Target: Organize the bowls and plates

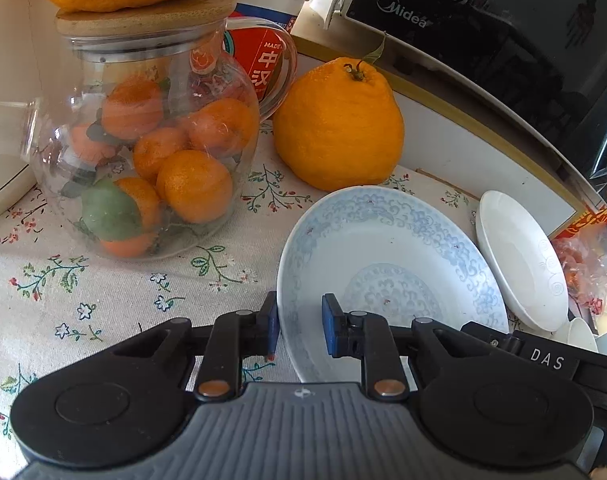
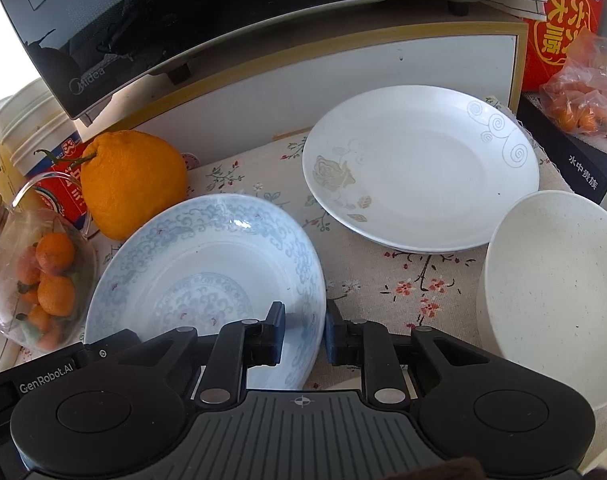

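1. The left tool (image 1: 299, 330) pinches the left rim of the blue-patterned plate (image 1: 383, 248), 1 finger inside and 1 outside.
2. The right tool (image 2: 305, 334) pinches the opposite rim of the same plate.
3. The white plate (image 2: 419, 168) lies further back on the tabletop (image 2: 363, 280); the speckled bowl (image 2: 551, 296) is beside the right tool.

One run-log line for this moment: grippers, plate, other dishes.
left gripper: on blue plate left rim | right gripper: on its right rim | white plate, bowl: untouched
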